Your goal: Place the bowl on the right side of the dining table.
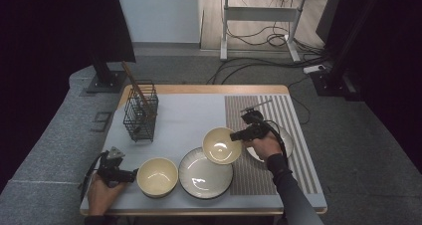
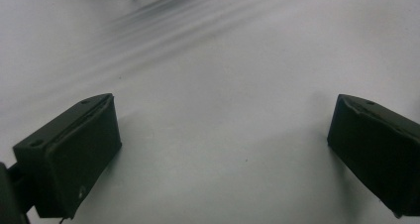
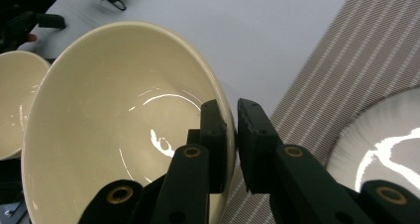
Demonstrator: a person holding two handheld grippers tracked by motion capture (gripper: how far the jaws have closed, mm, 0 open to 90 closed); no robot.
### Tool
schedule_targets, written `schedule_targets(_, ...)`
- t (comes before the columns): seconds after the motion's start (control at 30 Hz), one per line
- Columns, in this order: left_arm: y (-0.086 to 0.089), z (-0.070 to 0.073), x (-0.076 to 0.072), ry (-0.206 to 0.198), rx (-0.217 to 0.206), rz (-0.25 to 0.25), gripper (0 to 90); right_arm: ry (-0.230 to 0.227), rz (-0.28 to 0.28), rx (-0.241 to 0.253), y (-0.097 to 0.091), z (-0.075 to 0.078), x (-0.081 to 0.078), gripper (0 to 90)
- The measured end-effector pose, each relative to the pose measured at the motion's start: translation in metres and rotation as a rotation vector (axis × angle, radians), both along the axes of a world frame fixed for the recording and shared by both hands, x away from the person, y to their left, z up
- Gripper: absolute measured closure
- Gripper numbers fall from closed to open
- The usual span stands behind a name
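Note:
My right gripper (image 1: 238, 135) is shut on the rim of a cream bowl (image 1: 222, 145), one jaw inside the wall and one outside. The bowl hangs tilted above the far edge of a grey-white plate (image 1: 205, 180). In the right gripper view the bowl (image 3: 114, 135) shows its glossy inside, with the right gripper (image 3: 233, 110) pinching its rim. A second cream bowl (image 1: 157, 176) stands on the table at the front left. Just left of it rests my left gripper (image 1: 130, 175); in its own view the left gripper (image 2: 223, 135) stands wide open over the pale mat with nothing between its jaws.
A black wire basket (image 1: 141, 114) holding wooden sticks stands at the back left. A brown striped mat (image 1: 293, 115) covers the table's right side, with another plate (image 1: 288, 140) on it behind my right hand. Table edges run close to the front.

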State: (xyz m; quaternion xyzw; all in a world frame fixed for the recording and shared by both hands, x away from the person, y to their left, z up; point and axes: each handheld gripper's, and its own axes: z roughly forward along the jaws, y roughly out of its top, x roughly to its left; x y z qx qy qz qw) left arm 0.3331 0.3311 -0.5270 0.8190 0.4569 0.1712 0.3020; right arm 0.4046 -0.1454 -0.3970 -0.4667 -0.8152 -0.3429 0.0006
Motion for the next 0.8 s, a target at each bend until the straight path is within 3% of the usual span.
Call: schedule_targets(0.8,0.0,0.0,0.0,0.0,0.0,0.0,0.0,0.012,-0.158,-0.025,-0.061,-0.006,0.006,81.7)
